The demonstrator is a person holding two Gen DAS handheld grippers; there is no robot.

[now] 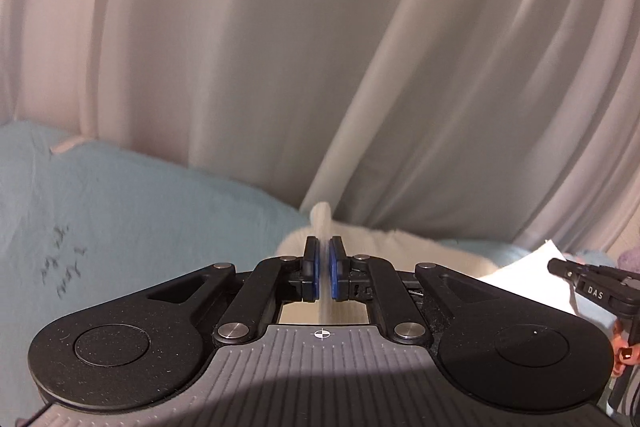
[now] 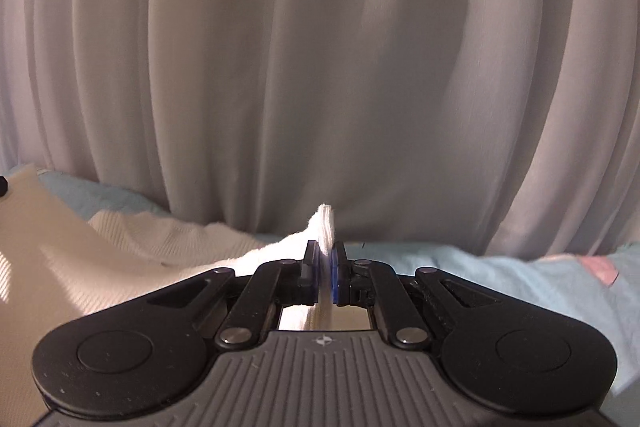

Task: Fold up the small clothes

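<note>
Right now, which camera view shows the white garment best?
The right wrist view: the white garment spreads wide on the left, its ribbed knit visible, one edge pinched in the right gripper. The left wrist view shows only a blurred strip clamped in the left gripper.

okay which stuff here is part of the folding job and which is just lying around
In the job: white garment, pinched by the left gripper and the right gripper.

Lying about: light blue sheet, white curtain, pink patch at the sheet's right.
</note>
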